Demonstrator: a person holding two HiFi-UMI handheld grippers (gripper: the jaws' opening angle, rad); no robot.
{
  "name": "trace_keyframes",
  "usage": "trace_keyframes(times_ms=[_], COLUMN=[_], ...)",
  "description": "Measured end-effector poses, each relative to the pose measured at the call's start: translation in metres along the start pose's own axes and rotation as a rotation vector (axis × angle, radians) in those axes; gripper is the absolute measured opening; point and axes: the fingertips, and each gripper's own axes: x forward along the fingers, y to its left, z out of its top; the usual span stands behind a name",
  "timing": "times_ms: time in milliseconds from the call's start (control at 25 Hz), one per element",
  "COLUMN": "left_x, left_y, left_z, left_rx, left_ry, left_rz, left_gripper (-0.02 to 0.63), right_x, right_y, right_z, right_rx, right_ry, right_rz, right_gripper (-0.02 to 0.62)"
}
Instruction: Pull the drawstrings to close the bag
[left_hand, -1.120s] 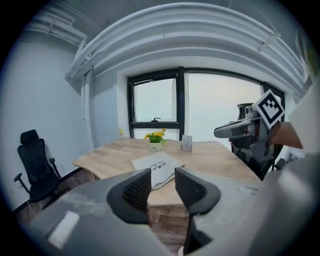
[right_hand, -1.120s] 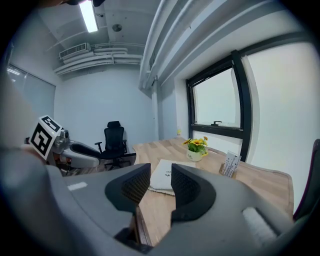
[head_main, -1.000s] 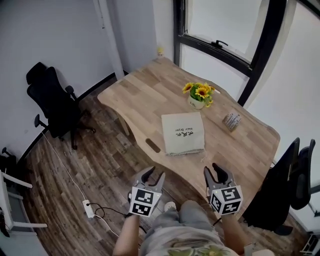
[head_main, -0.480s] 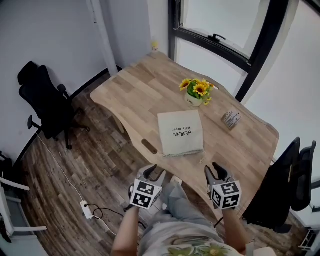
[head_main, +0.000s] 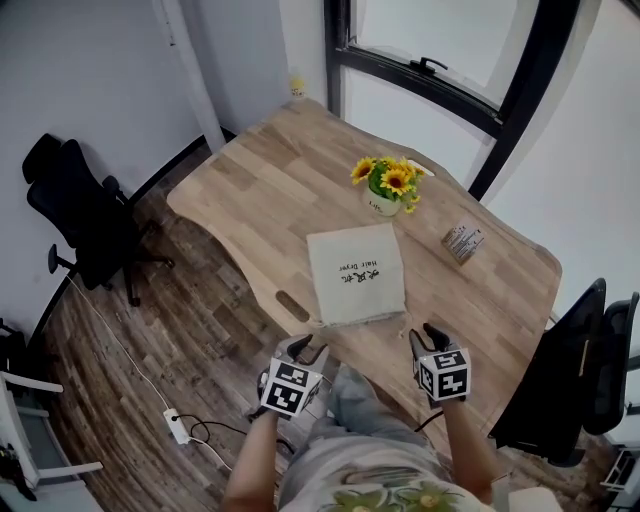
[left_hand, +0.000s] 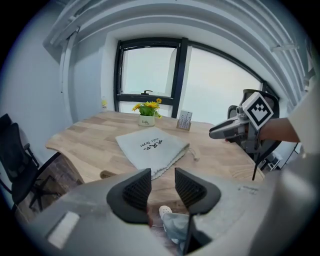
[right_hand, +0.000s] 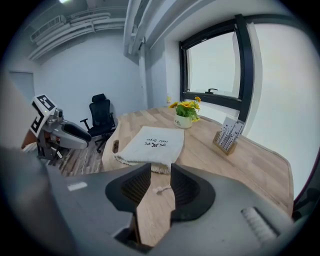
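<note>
The left gripper (left_hand: 160, 176) has its jaws apart with nothing between them, just short of the wooden table's (left_hand: 85, 140) edge. On the table lies a flat grey drawstring bag (left_hand: 150, 147), its cord (left_hand: 192, 154) trailing from the gathered end. Behind it stand a sunflower pot (left_hand: 146, 112) and a card holder (left_hand: 184, 120). The right gripper (left_hand: 216, 132) hovers at the right, side-on and seemingly empty.

Print on the bag (head_main: 357, 272): too small to read from the head view.
Little yellow thing (head_main: 296, 88): too small to tell what it is.
Black chair (head_main: 575, 380) at the right: cut off by the picture's edge.
Person (head_main: 350, 480): only arms and lap show; the rest is cut off below.
Worktop (right_hand: 250, 165), near edge: hidden behind the right tongs (right_hand: 161, 172) in the right gripper view.
</note>
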Motion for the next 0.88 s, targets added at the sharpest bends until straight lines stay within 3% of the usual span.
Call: trace_keyframes(times_ms=[480, 880], left_x=[0.071, 0.069], left_y=[0.056, 0.04], left_z=[-0.005, -0.013], left_rx=[-0.065, -0.08], left_ry=[0.111, 0.136], left_rz=[-0.026, -0.056], left_gripper=[0.143, 0.143], right_x=[0.125, 0.119], right_y=[-0.034, -0.044], right_z=[-0.031, -0.054], right_rx=[-0.034, -0.019], right_ry=[0.239, 0.331], right_rz=[-0.029, -0.08], right_gripper=[0.117, 0.117])
